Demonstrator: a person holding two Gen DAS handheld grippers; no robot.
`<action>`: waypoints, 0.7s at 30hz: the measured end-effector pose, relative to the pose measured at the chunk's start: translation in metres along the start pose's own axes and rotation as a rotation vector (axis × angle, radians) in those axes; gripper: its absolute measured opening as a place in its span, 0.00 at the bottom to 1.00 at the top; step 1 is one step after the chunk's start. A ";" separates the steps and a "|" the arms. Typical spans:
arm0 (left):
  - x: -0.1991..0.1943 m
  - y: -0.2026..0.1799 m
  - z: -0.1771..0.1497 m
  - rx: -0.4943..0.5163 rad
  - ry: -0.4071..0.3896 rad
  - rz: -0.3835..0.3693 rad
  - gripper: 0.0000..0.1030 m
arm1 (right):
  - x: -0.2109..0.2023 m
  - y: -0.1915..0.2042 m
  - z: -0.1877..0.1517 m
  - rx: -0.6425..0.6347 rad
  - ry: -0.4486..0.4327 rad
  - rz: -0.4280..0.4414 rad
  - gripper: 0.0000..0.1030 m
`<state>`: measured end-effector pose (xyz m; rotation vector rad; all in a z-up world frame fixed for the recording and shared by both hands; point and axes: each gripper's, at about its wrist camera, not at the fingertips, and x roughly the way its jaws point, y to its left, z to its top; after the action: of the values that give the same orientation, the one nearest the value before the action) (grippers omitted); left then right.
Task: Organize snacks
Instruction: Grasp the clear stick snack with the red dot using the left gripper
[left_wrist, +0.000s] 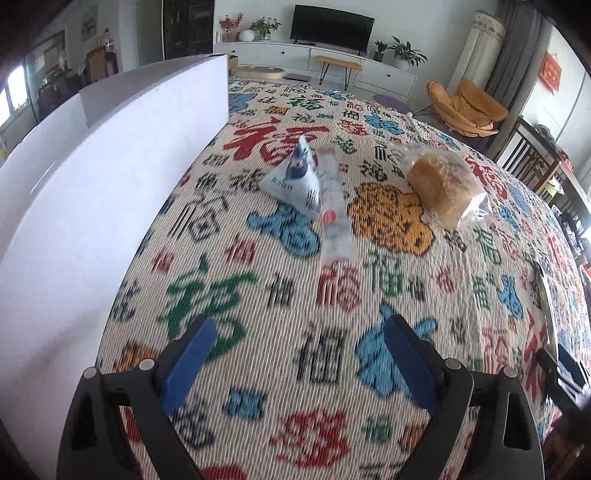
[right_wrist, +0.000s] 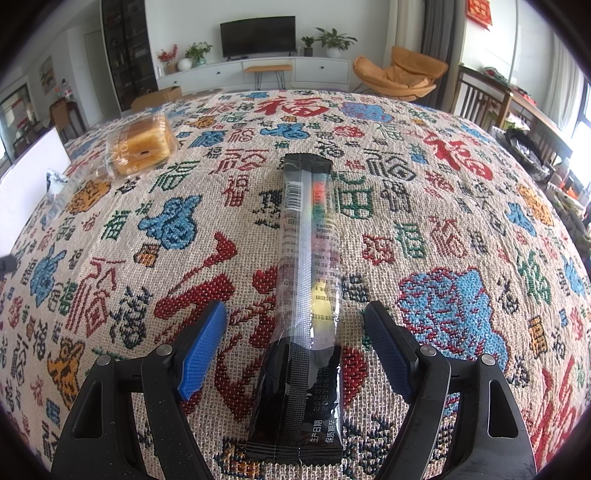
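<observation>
Right gripper (right_wrist: 295, 347) jaws spread, straddling the long black snack bar (right_wrist: 308, 280) lying flat on the patterned cloth (right_wrist: 461, 206) — pads clear of the wrapper, nothing pinched. Left gripper (left_wrist: 299, 354) also spread and empty, over bare cloth beside the white box (left_wrist: 74, 206). Still loose on the cloth: triangular blue-white pouch (left_wrist: 293, 177), clear tube packet (left_wrist: 334, 218) touching it, bagged bread (left_wrist: 445, 188) nearby. Can't see inside the box. Judgement: early stage — four snacks visibly unsorted, bar likely next.
</observation>
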<state>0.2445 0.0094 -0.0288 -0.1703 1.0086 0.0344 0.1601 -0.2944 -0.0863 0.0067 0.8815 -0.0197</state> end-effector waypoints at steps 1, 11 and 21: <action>0.009 -0.005 0.012 0.008 0.007 0.015 0.88 | 0.000 0.000 0.000 0.000 0.000 0.000 0.78; 0.043 -0.033 0.033 0.131 -0.008 0.095 0.18 | 0.001 0.001 0.000 0.001 0.000 0.001 0.78; -0.050 -0.016 -0.101 0.214 0.088 -0.103 0.24 | 0.002 0.001 0.000 0.001 0.000 0.000 0.78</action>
<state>0.1350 -0.0198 -0.0373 -0.0279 1.0822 -0.1762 0.1612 -0.2937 -0.0875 0.0074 0.8815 -0.0195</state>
